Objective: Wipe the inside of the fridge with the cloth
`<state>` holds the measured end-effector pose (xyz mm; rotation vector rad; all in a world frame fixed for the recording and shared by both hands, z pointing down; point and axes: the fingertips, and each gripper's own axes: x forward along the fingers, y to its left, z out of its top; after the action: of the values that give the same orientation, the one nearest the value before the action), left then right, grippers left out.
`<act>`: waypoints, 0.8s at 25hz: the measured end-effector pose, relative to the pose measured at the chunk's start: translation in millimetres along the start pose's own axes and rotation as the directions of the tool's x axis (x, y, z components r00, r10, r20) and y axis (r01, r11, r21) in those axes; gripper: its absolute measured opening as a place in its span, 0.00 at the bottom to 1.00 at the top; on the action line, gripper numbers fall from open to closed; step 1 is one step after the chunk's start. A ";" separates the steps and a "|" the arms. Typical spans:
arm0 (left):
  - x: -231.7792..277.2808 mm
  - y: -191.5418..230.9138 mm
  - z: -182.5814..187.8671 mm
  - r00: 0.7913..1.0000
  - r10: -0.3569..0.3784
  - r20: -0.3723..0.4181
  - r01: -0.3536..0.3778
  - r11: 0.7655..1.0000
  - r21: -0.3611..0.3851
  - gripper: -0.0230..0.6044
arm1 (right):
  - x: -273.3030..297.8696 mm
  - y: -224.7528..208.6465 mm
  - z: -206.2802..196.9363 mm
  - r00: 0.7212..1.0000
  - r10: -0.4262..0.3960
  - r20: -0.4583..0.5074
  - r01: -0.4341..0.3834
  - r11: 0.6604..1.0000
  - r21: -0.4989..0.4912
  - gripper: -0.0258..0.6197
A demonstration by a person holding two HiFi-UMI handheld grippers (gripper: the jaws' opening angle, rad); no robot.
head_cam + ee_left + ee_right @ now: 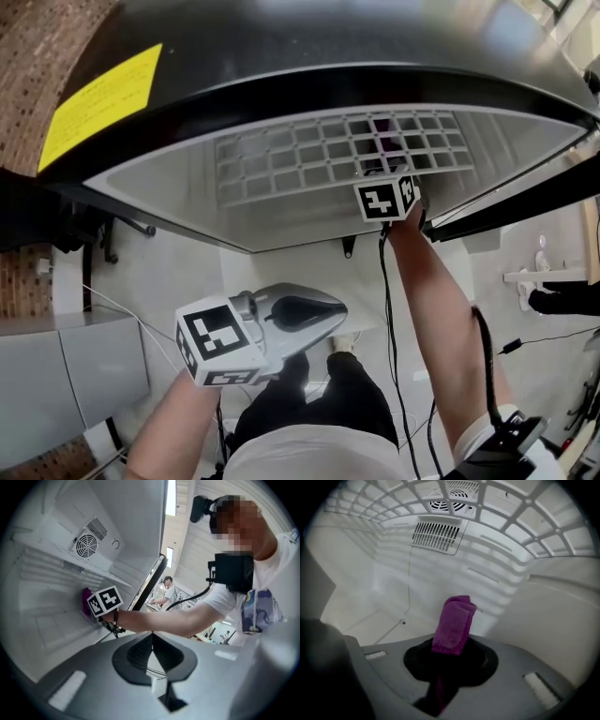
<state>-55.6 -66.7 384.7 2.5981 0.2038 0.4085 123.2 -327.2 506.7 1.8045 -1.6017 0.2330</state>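
A folded purple cloth (453,623) sticks up from my right gripper (450,654), which is shut on it inside the white fridge. The cloth's tip lies close to the back wall (393,583), below the vent grille (437,536); I cannot tell whether it touches. In the head view the right marker cube (384,199) sits under the wire shelf (309,159), and the cloth (384,142) shows through the bars. My left gripper (330,314) hangs outside the fridge, low and in front, with its jaws closed together on nothing. From the left gripper view the cloth (86,603) sits beside the cube.
The black fridge top carries a yellow label (98,103). The open door's edge (150,581) stands to the right of the compartment. A drain hole (403,622) marks the back wall. Cables (386,319) trail from the right gripper. A grey cabinet (56,375) is at left.
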 end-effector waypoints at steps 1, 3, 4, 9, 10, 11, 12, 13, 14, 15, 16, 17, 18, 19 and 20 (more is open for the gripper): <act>-1.4 0.2 -0.8 1.000 -0.003 0.000 0.003 1.000 0.000 0.05 | 0.2 3.3 2.4 1.000 0.004 0.005 -0.004 1.000 0.000 0.13; -4.2 0.6 -2.0 1.000 -0.010 -0.003 0.010 1.000 0.000 0.05 | 0.5 11.0 7.4 1.000 0.017 0.014 -0.017 1.000 -0.004 0.13; -5.4 0.5 -2.4 1.000 -0.014 -0.005 0.014 1.000 0.000 0.05 | 0.4 14.9 9.6 1.000 0.024 0.018 -0.024 1.000 -0.005 0.13; -12.8 2.1 -4.2 1.000 -0.020 -0.007 0.020 1.000 0.000 0.05 | -0.4 36.5 18.5 0.998 0.063 0.031 -0.062 0.998 -0.010 0.13; -14.4 2.6 -4.3 1.000 -0.020 -0.005 0.020 1.000 -0.002 0.05 | -0.8 41.0 20.4 0.997 0.069 0.035 -0.069 0.998 -0.012 0.13; -16.2 3.0 -4.4 1.000 -0.020 -0.003 0.020 1.000 -0.003 0.05 | -1.5 45.8 22.3 0.996 0.076 0.038 -0.075 0.997 -0.015 0.13; -18.4 3.1 -4.3 1.000 -0.021 -0.002 0.021 1.000 -0.003 0.05 | -2.4 51.1 24.3 0.996 0.082 0.042 -0.082 0.996 -0.019 0.13; -20.9 3.1 -4.1 1.000 -0.022 0.001 0.022 1.000 -0.002 0.05 | -3.7 56.9 26.6 0.995 0.090 0.046 -0.089 0.996 -0.022 0.13; -23.9 3.2 -3.8 1.000 -0.022 0.004 0.022 1.000 -0.002 0.05 | -5.0 63.5 29.3 0.994 0.099 0.051 -0.098 0.995 -0.026 0.13; -26.8 3.6 -3.6 1.000 -0.022 0.008 0.022 1.000 -0.001 0.05 | -6.4 70.6 32.4 0.992 0.110 0.057 -0.109 0.994 -0.029 0.13; -29.4 4.3 -3.4 1.000 -0.020 0.012 0.020 1.000 -0.001 0.05 | -7.6 77.7 35.5 0.990 0.123 0.063 -0.121 0.992 -0.032 0.13; -31.4 5.4 -3.5 1.000 -0.018 0.015 0.018 1.000 -0.002 0.05 | -8.4 84.4 38.4 0.988 0.136 0.071 -0.134 0.990 -0.036 0.13; -32.7 6.6 -4.0 1.000 -0.015 0.017 0.015 1.000 -0.003 0.05 | -9.0 90.5 40.9 0.986 0.148 0.077 -0.145 0.989 -0.041 0.13; -33.9 7.4 -4.6 1.000 -0.013 0.020 0.013 1.000 -0.004 0.05 | -9.4 96.0 42.7 0.984 0.157 0.082 -0.154 0.987 -0.045 0.13; -35.0 7.7 -5.5 1.000 -0.012 0.022 0.012 1.000 -0.007 0.05 | -9.8 101.2 44.2 0.982 0.166 0.085 -0.162 0.986 -0.047 0.13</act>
<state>-89.9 -78.5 384.5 2.5921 0.2097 0.3751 13.7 -344.7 506.9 1.6748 -1.8079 0.1971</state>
